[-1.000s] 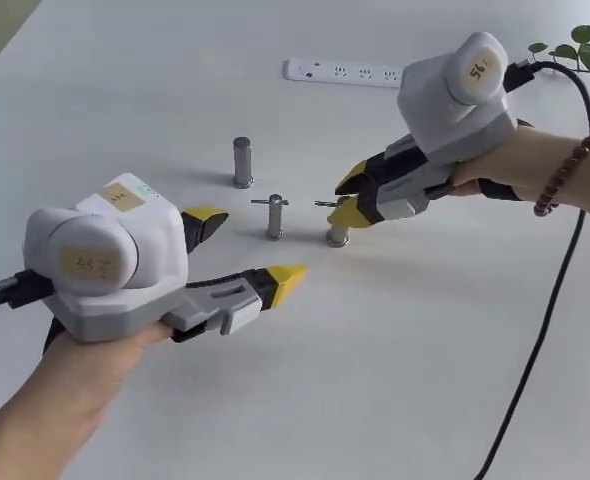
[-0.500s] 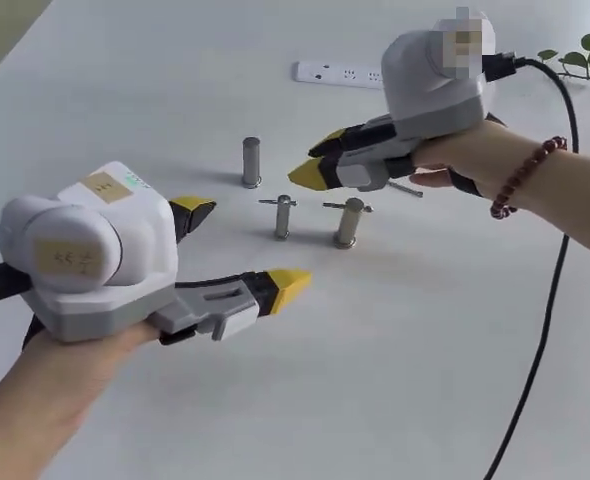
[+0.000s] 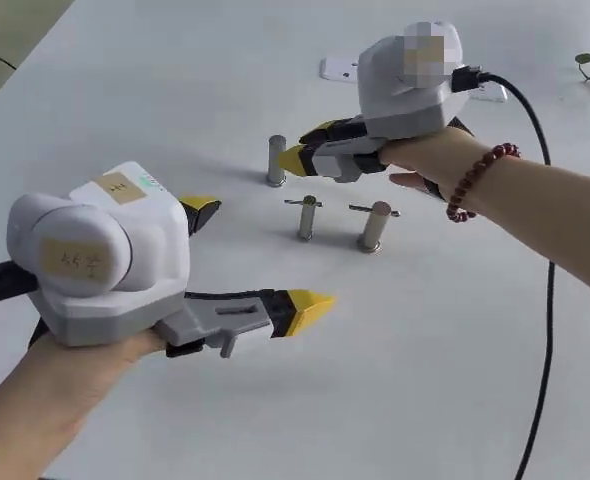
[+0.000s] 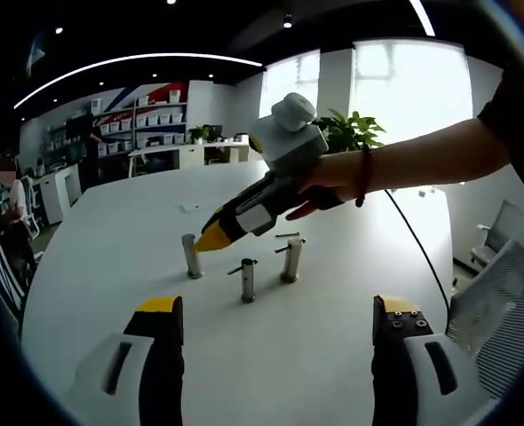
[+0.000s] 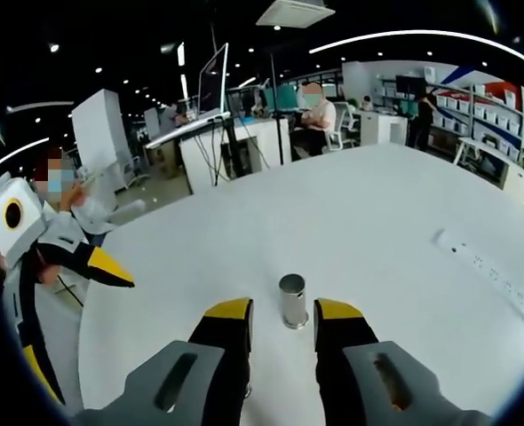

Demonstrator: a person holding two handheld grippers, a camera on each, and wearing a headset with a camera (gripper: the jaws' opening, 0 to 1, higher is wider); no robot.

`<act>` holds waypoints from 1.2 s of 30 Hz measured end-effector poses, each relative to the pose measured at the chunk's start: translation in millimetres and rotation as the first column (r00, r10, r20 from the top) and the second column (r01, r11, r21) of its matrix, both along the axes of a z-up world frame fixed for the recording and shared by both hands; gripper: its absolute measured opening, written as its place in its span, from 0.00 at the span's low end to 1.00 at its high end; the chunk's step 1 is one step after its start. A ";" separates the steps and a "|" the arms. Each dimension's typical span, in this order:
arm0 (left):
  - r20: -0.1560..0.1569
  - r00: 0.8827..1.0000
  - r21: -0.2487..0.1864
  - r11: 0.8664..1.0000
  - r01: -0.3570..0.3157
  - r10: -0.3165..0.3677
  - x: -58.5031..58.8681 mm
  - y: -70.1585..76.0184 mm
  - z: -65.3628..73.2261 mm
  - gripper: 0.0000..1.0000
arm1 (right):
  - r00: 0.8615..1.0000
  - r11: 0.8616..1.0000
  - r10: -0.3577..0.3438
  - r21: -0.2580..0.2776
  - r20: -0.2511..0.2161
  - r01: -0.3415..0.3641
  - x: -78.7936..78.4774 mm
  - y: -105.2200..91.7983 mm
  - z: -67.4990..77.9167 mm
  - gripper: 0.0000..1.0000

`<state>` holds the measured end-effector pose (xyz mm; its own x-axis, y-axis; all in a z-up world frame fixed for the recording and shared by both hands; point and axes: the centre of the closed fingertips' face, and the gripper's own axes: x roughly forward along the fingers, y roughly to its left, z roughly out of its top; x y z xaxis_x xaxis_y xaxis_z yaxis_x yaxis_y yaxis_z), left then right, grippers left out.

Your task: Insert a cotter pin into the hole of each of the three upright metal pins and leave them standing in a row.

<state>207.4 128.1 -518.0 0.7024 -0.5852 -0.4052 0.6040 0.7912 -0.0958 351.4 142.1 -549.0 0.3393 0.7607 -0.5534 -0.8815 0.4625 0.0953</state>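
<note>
Right gripper view: bare pin [image 5: 291,297] stands just ahead of right gripper's [image 5: 282,308] part-open jaws; left gripper [image 4: 277,307] gapes.

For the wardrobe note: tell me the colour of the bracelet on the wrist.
Dark reddish-brown beads; the bracelet shows best in the head view.

Three metal pins [image 3: 306,222] upright; two carry cotter pins [image 3: 293,202]

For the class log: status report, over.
Left gripper open, hovering. Right gripper open, at bare pin. Middle pin and rightmost pin cottered. No obstruction.
</note>
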 end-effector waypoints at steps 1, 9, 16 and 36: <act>-0.003 1.000 -0.002 1.000 -0.003 0.003 -0.1 0.8 -0.3 0.89 | 1.000 1.000 -0.007 0.006 0.000 0.007 2.2 2.6 -0.5 0.22; -0.010 1.000 0.001 1.000 0.003 -0.003 -0.2 2.8 -1.6 0.96 | 1.000 1.000 -0.009 -0.021 -0.013 0.009 7.6 13.4 -12.3 0.20; -0.017 1.000 -0.004 1.000 -0.001 0.001 3.0 3.4 -1.9 0.99 | 1.000 0.999 -0.004 -0.043 0.009 0.004 7.7 18.5 -17.4 0.16; 0.003 1.000 -0.006 1.000 -0.011 0.011 5.0 8.4 6.0 0.96 | 0.999 0.993 0.000 -0.121 0.050 0.006 10.7 19.8 -20.7 0.07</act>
<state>212.4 136.6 -512.0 0.7100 -0.5800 -0.3994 0.5956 0.7972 -0.0990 362.1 161.9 -569.7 0.3709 0.6881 -0.6237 -0.8825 0.4703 -0.0059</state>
